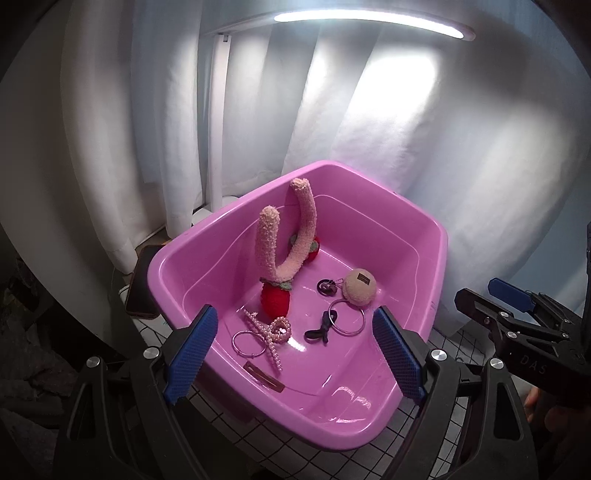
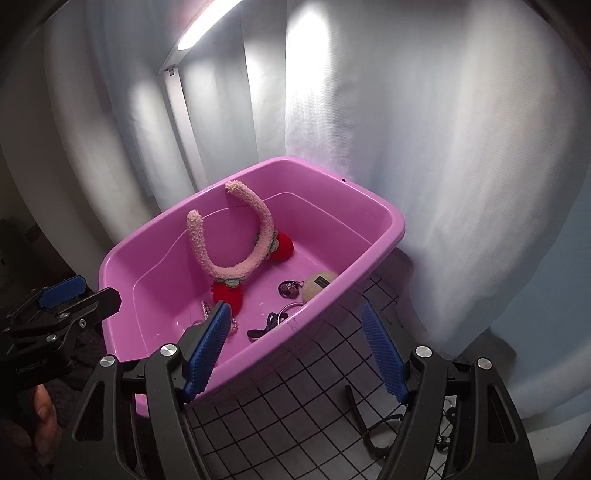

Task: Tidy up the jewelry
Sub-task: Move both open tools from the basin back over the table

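Observation:
A pink plastic tub (image 1: 439, 240) (image 2: 391, 221) holds the accessories. A fuzzy pink headband (image 1: 295, 251) (image 2: 258, 236) with red strawberries (image 1: 275, 301) stands in it. On the tub floor lie a pearl claw clip (image 1: 275, 334), two metal hoops (image 1: 248, 343) (image 1: 347, 317), a black tie (image 1: 319, 328), a beige pompom (image 1: 359, 287) (image 2: 317, 284), a brown hair clip (image 1: 264, 376) and a small dark charm (image 1: 327, 286). My left gripper (image 1: 295, 354) is open and empty over the tub's near rim. My right gripper (image 2: 301, 354) is open and empty, straddling the tub's right rim.
The tub stands on a white cloth with a black grid (image 2: 314, 398). White curtains (image 1: 369, 129) hang behind, under a lamp bar (image 1: 369, 18). A dark phone (image 1: 142, 280) lies left of the tub. Black cords (image 2: 380, 432) lie on the cloth at the right.

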`<action>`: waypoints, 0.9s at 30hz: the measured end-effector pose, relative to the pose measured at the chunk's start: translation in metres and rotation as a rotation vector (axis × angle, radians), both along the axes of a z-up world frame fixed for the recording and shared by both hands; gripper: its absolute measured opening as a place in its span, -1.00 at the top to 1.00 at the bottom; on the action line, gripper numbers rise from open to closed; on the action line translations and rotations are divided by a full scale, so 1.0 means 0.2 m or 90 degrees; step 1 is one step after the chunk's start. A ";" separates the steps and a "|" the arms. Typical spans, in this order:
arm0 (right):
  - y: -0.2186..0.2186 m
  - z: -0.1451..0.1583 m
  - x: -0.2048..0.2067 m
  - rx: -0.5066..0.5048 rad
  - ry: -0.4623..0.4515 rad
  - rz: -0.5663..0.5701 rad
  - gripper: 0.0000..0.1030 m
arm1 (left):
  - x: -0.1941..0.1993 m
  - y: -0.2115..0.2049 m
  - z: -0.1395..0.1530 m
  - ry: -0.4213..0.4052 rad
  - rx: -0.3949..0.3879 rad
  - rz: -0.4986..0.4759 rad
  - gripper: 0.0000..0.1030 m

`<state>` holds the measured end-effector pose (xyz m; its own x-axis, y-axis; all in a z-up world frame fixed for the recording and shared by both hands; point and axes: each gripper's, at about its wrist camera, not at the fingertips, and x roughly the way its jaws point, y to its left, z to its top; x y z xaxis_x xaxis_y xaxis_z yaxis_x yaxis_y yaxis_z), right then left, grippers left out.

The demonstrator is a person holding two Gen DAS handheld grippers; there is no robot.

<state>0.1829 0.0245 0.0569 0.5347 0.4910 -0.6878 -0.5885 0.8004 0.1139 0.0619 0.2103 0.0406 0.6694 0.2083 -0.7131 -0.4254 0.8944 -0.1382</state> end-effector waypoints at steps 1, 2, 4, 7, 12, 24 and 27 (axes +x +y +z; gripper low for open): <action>-0.07 -0.01 -0.01 0.007 0.004 -0.008 -0.36 | -0.01 -0.04 0.01 -0.002 0.004 -0.004 -0.63; -0.14 -0.03 -0.03 0.011 0.009 -0.018 -0.36 | -0.01 -0.09 0.02 -0.004 0.008 -0.008 -0.63; -0.30 -0.08 -0.06 0.010 0.020 -0.037 -0.36 | -0.03 -0.19 0.02 -0.008 0.015 -0.018 -0.63; -0.54 -0.17 -0.12 0.003 0.042 -0.068 -0.36 | -0.03 -0.32 0.01 -0.001 0.004 -0.035 -0.63; -0.95 -0.36 -0.23 -0.011 0.077 -0.121 -0.36 | -0.02 -0.58 -0.03 0.002 0.012 -0.059 -0.68; -1.48 -0.69 -0.32 0.003 0.145 -0.173 -0.36 | -0.07 -1.09 -0.36 0.059 0.011 -0.091 -0.83; -1.49 -0.77 -0.34 0.011 0.155 -0.147 -0.36 | -0.12 -1.16 -0.44 0.068 0.010 -0.083 -0.83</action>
<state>0.1157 -0.2734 -0.0966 0.4545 0.3880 -0.8018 -0.3450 0.9066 0.2431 0.0389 -0.0213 -0.0465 0.6124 0.1357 -0.7788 -0.3169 0.9447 -0.0846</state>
